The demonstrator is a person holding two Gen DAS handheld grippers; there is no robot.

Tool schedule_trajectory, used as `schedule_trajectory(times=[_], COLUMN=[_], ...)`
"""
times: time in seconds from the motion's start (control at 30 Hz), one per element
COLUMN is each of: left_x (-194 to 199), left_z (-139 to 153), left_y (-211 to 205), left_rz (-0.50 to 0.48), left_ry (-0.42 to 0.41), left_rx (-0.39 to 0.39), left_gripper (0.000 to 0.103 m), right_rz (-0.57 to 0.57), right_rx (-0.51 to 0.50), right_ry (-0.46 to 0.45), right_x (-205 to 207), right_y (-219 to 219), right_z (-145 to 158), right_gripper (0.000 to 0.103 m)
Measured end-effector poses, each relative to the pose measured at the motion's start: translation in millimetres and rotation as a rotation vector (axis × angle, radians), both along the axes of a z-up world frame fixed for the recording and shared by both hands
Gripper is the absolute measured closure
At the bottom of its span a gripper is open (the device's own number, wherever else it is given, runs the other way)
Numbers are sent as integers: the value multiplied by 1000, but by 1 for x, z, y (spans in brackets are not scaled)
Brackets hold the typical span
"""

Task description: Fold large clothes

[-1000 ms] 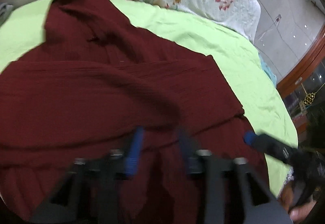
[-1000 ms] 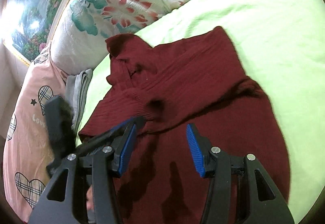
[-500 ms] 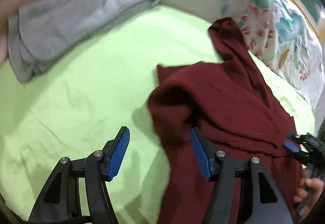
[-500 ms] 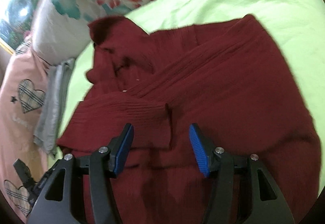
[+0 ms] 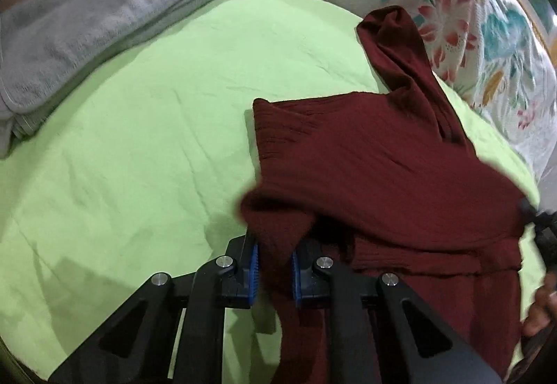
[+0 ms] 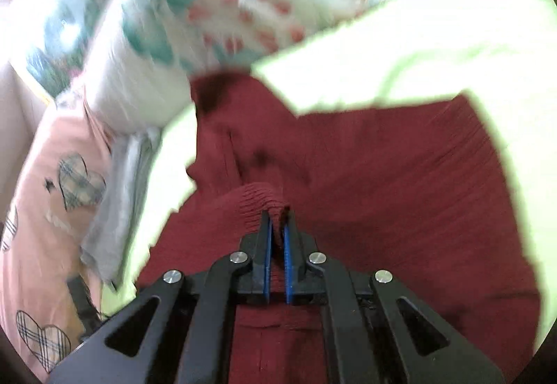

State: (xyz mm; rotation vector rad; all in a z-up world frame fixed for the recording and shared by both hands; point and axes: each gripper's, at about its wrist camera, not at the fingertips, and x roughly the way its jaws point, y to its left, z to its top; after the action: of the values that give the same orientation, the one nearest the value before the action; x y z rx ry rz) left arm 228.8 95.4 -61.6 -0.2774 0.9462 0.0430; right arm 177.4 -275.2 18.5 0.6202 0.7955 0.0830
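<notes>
Both pairs of jaws, apart a second ago, have just been closing and now pinch cloth. Since then the left view has swung from the garment's middle to its edge.

Light-green sheet (image 5: 146,147) covers the bed and fills most of the left view, creased but bare on that side. Along its far edge lies a white floral quilt (image 5: 487,36); a pink pillow (image 6: 41,182) with checked hearts sits at the bed's corner, with a folded grey towel (image 5: 104,18) beside it on the sheet.

Dark red garment (image 5: 383,175) lies spread on the sheet, one narrow part reaching up onto the quilt.

Left gripper (image 5: 275,269) is clamped on a raised fold at the garment's edge. Right gripper (image 6: 276,244) is clamped on a ribbed fold; its view is blurred.
</notes>
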Motion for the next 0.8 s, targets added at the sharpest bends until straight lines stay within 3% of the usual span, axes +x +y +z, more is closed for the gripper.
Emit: schedule_trajectory(times=[0.07,0.23,0.4,0.53,0.6,0.67,0.73,0.8], left_x=[-5,-16,-35,-49,-40,-32,-37,-44], left_z=[-2,-1,16,26,15,0,0,5], left_y=[-9,-20,-16,-8,-12,-15,-9,-4], left_rz=[-20,-13,28,89,45,29,10,0], left_ry=[-1,-16,-104,-179,-119,-32,-36,-49], left_rx=[56,147,204,141,126,169,123,124], left_gripper=[87,87,83,83,79,76,73,64], right_rz=[-51,-89,-101,-52,-52,-65,-69,-71], right_rx=[-32,-19,-16,-33,-75,-83,-67,-70], right_ry=[9,153,100,44,79,137,162,167], right_x=[-7,-6,-12,-11,-6,-2,-3,-5], right_y=[-18,-42,-42,-34,-31,-35,-38,-37], right_z=[2,-40,-27,-9,-14,-30,-41,-46], right_gripper=[97,97,97,97,97,97,97,97])
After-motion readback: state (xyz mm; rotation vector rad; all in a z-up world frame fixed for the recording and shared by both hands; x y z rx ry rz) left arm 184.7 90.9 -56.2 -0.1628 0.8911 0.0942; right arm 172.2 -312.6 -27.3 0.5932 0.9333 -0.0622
